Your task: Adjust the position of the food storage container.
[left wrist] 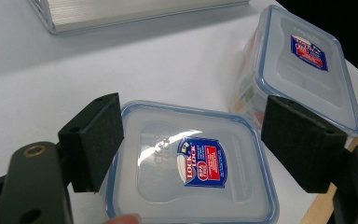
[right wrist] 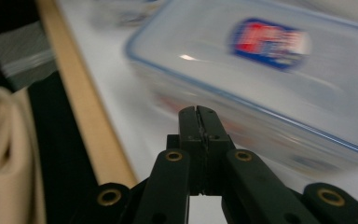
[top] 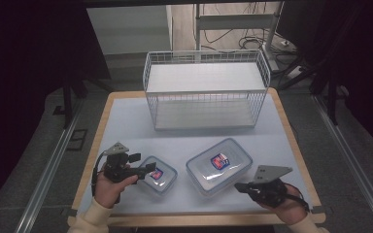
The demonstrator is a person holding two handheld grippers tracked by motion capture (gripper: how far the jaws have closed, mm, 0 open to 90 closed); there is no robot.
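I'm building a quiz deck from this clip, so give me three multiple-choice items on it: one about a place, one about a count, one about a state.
1. Where does the wire rack stand?
A. At the far side of the table
B. Between the two boxes
C. At the near edge, by the hands

2. How many lidded plastic boxes lie on the table?
A. One
B. Two
C. Four

3. How do the right gripper and its fingers stand?
A. Wide open around the large box
B. Shut on a lid
C. Shut, with nothing between them

Answers:
1 A: the rack sits beyond both boxes in the high view.
2 B: a small box and a large box.
3 C: the right gripper view shows the fingers pressed together, short of the large box.
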